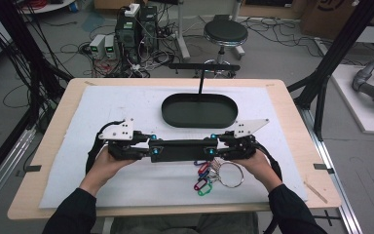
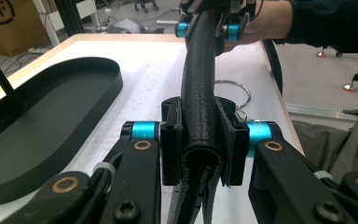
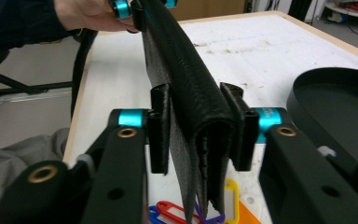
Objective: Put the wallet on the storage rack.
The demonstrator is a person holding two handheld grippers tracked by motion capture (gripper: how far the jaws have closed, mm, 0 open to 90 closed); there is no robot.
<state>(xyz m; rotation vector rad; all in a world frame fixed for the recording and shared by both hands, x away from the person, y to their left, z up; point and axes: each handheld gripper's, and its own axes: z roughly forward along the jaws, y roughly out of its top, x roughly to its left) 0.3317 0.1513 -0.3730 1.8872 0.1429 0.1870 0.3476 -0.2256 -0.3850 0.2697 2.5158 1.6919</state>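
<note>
Folded pouch (image 2: 199,93): black, grained leather-like skin, matt with a faint sheen, stitched edges. Oval tray (image 1: 199,110): black, smooth, matt. Surface (image 1: 292,117): pale wood edge, covered by a white, slightly rough, scuffed mat (image 1: 121,105). Key ring (image 1: 230,174): bright polished metal. Key tags (image 3: 177,211): glossy coloured plastic. Left claw (image 2: 199,140): matt black plastic pads, blue anodised metal pins.

black leather pouch (image 1: 180,150), long and flat, folded over with stitched edges, grain texture seen. held level above the white-covered worktop (image 1: 126,105), one end clamped in left claw (image 1: 151,148), other end in right claw (image 1: 213,146). fold faces up, open edges hang down. positioned just in front of the oval tray, above the key ring.
</note>
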